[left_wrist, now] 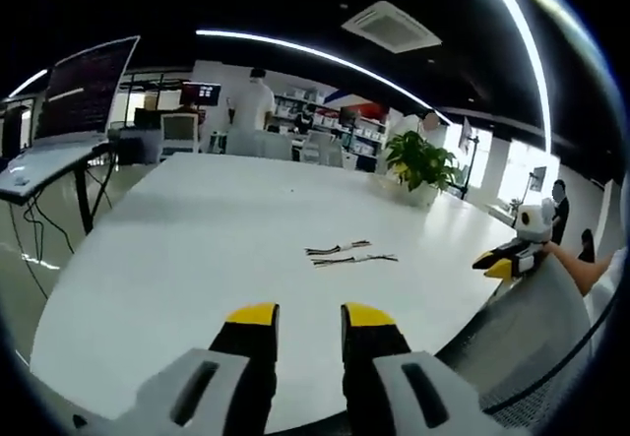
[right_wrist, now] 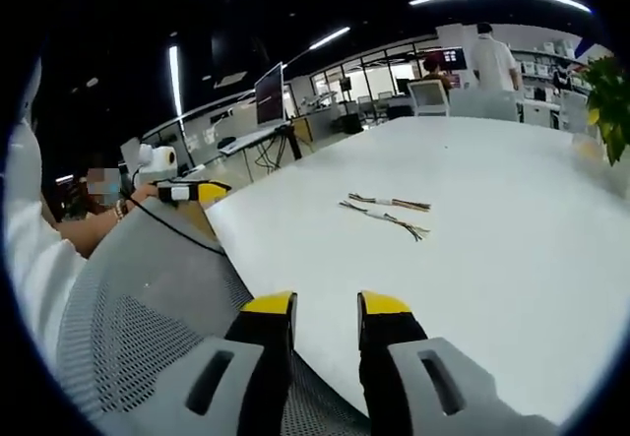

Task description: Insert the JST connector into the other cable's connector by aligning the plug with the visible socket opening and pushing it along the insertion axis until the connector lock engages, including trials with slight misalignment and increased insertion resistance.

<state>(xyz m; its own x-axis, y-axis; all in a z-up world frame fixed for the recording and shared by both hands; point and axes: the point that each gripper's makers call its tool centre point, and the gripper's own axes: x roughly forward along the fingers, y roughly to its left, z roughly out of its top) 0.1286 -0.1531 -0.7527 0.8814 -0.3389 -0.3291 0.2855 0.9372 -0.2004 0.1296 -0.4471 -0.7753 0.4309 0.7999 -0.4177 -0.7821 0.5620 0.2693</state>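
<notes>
Cables: your two cables [left_wrist: 349, 253] lie side by side in the open middle of the white table [left_wrist: 177, 249], nearly parallel and close together, with nothing touching them. From the right gripper view they sit at [right_wrist: 386, 211], ahead of the jaws. I judge they are laid out there so that each hand can come in from its own side.
Connectors: too small to tell plug from socket in either view (you will need to come closer before you can judge the opening).
Left gripper: your left gripper [left_wrist: 309, 320] hangs above the near table edge, well apart from the cables. Its yellow-tipped jaws stand a narrow gap apart and hold nothing.
Right gripper: your right gripper [right_wrist: 326, 309] hovers over the edge of the table and a mesh chair back [right_wrist: 138, 318], also well short of the cables, jaws slightly parted and empty.
Stage: by my reading nothing is picked up yet; the reach comes first.
Left gripper view adds: a potted plant [left_wrist: 421, 163] beyond the cables, a monitor [left_wrist: 87, 87] on a side desk, and your right gripper [left_wrist: 510, 256] coming in from the right.
Right gripper view adds: the chair back under you, and your left gripper [right_wrist: 193, 192] at the table's left edge.
</notes>
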